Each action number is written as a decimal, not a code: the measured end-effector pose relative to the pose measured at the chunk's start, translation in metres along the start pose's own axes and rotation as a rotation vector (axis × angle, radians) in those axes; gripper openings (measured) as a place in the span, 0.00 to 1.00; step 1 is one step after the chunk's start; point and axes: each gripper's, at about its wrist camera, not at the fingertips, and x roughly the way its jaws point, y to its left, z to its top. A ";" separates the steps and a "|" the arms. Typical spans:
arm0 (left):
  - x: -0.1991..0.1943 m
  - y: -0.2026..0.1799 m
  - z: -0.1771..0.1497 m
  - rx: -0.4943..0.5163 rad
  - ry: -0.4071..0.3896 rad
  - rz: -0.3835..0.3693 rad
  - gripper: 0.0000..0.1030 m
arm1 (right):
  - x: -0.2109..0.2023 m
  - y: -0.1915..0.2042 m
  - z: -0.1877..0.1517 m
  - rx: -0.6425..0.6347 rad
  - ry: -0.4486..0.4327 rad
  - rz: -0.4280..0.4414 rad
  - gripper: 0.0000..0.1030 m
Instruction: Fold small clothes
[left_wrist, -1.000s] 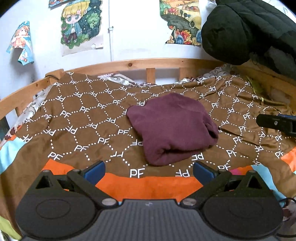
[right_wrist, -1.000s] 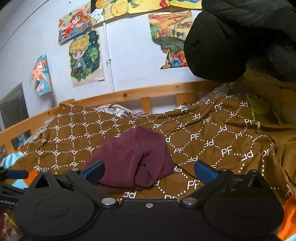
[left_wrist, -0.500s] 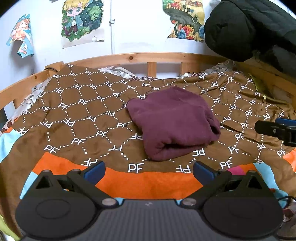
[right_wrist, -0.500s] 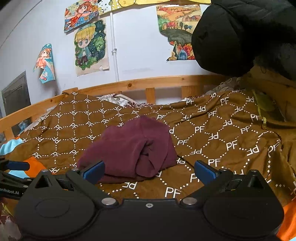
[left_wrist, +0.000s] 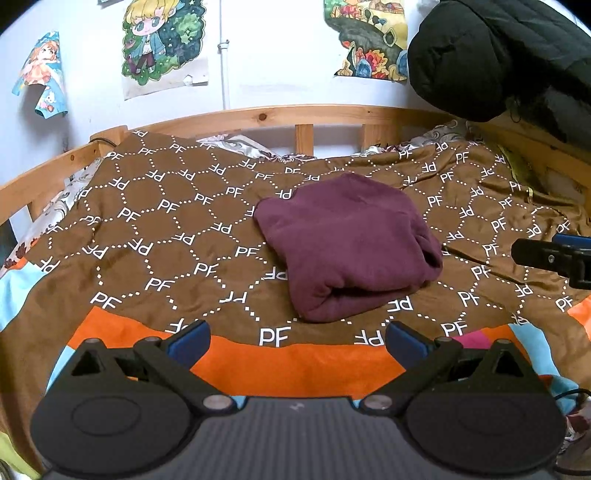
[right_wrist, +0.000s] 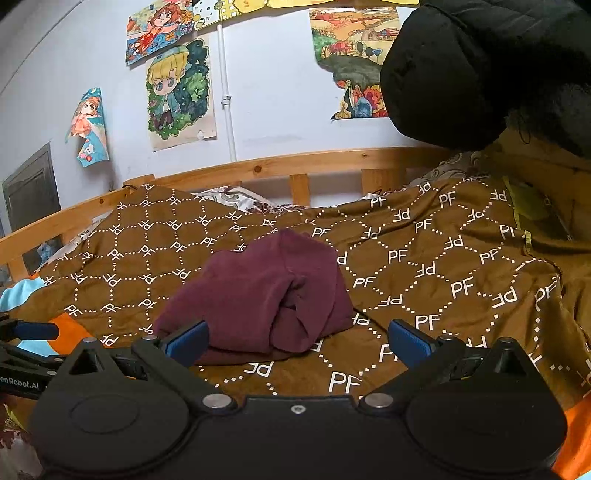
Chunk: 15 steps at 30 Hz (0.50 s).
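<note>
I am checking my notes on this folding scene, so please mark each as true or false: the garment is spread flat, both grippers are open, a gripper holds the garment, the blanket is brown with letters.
1. The dark maroon fabric garment is spread out flat. False: it lies folded into a thick bundle.
2. The left gripper and the right gripper are both open. True.
3. One gripper holds the garment. False: neither grips it; it rests free on the bed.
4. The garment lies on a brown blanket with white PF letters. True.
</note>
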 end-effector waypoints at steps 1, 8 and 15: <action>0.000 0.000 0.000 0.001 0.000 0.000 1.00 | 0.000 0.000 0.000 0.000 -0.001 0.000 0.99; 0.000 0.000 0.000 0.007 -0.002 0.000 1.00 | 0.002 -0.005 0.001 0.020 0.008 -0.003 0.99; 0.001 -0.001 0.001 0.009 0.000 0.000 1.00 | 0.001 -0.005 0.001 0.018 0.007 -0.006 0.99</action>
